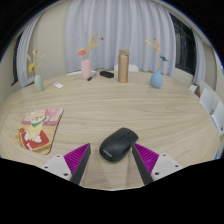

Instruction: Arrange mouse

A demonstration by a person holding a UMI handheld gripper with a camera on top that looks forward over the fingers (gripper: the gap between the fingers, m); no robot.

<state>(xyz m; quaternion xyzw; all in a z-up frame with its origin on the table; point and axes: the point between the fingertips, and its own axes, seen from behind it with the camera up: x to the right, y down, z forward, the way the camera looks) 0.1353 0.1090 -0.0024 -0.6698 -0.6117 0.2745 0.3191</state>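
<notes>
A black computer mouse (pixel 118 144) lies on the light wooden table (pixel 110 105), between the tips of my gripper's fingers and slightly ahead of them. My gripper (pixel 112 156) is open. Its magenta pads (pixel 77 157) stand on either side of the mouse, with a gap at each side. The mouse rests on the table on its own.
A picture book (pixel 39 130) lies to the left of the fingers. At the far edge stand a blue vase (pixel 38 80), a pink vase with flowers (pixel 87 68), a tan bottle (pixel 123 66), a small dark object (pixel 106 73) and a light blue vase (pixel 158 75). A curtain hangs behind.
</notes>
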